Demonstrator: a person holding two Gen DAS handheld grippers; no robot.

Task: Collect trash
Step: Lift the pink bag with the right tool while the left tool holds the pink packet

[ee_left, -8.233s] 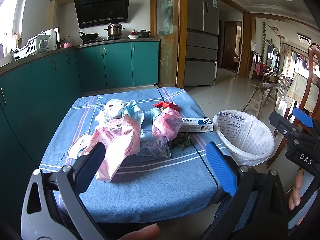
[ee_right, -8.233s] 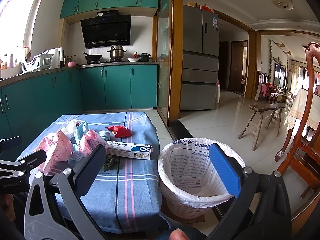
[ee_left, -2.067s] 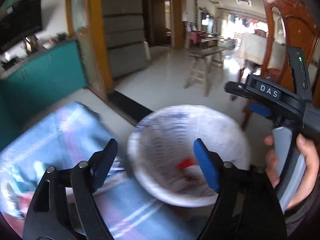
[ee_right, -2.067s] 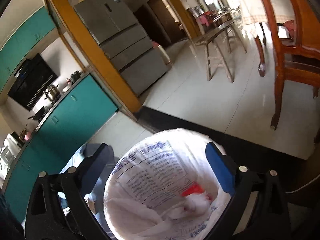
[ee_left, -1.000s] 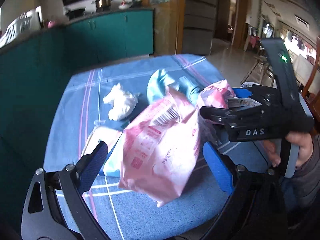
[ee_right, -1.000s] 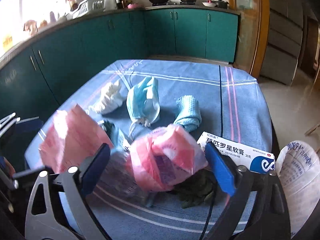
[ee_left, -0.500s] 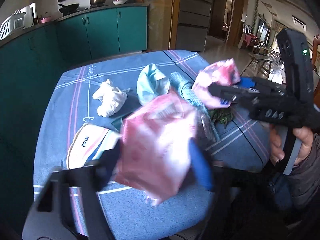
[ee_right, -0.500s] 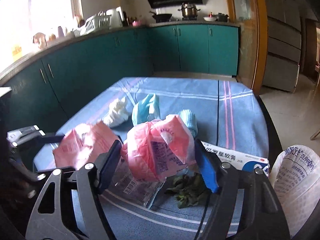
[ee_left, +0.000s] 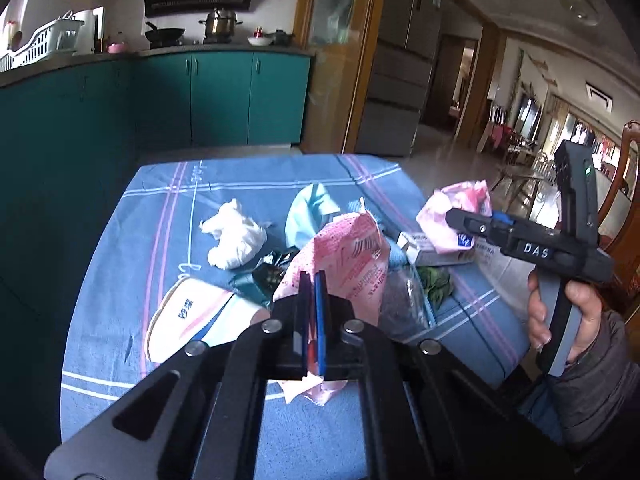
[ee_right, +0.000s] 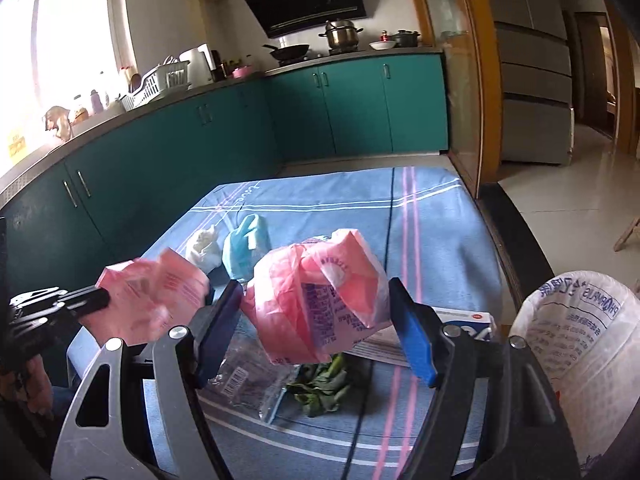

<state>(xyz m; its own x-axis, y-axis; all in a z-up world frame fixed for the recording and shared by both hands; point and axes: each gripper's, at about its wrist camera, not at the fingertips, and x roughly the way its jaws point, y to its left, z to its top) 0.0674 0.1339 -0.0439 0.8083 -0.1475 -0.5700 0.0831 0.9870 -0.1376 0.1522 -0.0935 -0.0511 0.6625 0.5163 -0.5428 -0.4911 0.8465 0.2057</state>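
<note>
My left gripper (ee_left: 312, 280) is shut on a pink printed packet (ee_left: 348, 252), pinching its lower edge above the blue tablecloth (ee_left: 160, 208). The right wrist view has the same left gripper (ee_right: 100, 300) at the left edge with the packet (ee_right: 152, 300). My right gripper (ee_right: 316, 320) is shut on a puffy pink plastic bag (ee_right: 320, 300), both pads pressing its sides, and holds it off the table. In the left wrist view a person's hand holds the right gripper (ee_left: 460, 216) with that bag (ee_left: 456, 208).
On the cloth lie a white crumpled tissue (ee_left: 234, 236), a blue face mask (ee_left: 308, 212), a tipped paper cup (ee_left: 192, 320), a white carton (ee_right: 460, 320), green leaves (ee_right: 324, 384) and a clear plastic bag (ee_right: 248, 376). A white-lined bin (ee_right: 580, 340) stands off the table's right edge.
The left jaws went from wide open around the pink packet to shut on it. The right jaws narrowed onto the pink bag and raised it off the cloth.
</note>
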